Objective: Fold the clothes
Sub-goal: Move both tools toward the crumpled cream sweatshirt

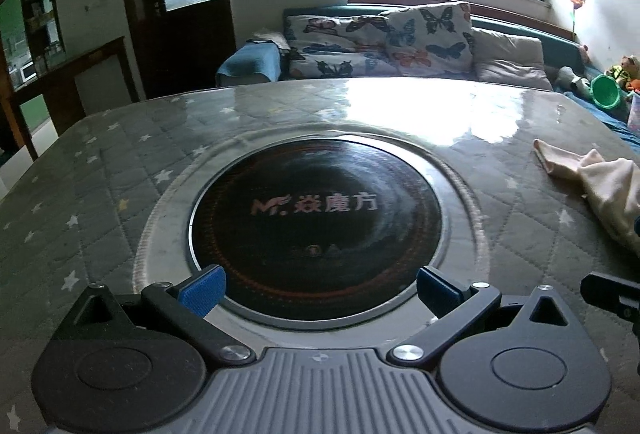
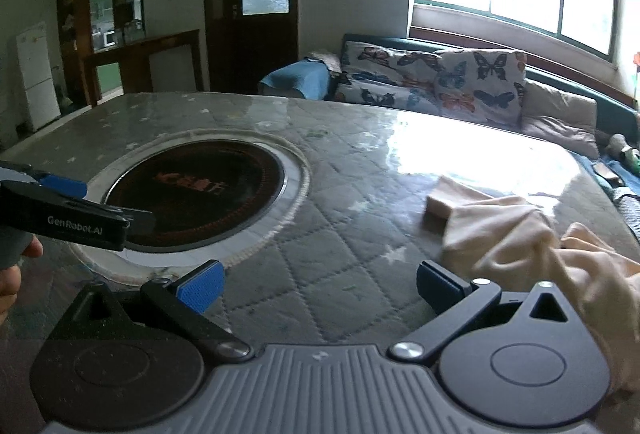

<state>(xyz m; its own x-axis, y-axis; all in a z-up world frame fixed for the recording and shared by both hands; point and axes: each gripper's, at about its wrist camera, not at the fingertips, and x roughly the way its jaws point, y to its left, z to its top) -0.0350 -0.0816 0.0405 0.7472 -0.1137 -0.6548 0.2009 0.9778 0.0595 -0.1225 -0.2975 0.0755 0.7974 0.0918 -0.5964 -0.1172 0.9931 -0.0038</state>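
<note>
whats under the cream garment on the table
The cream garment lies crumpled on the quilted star-print table cover. Only that cover shows around it; anything beneath its folds is hidden.

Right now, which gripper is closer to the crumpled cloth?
The right gripper. The cream garment lies bunched right beside its right finger. The left gripper hovers open over the round black cooktop, with the garment off to its right.

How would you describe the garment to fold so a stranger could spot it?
Start at the quilted grey table with the round black cooktop sunk into it. To the cooktop's right lies a crumpled cream garment, the only loose, pale cloth on the table.
</note>
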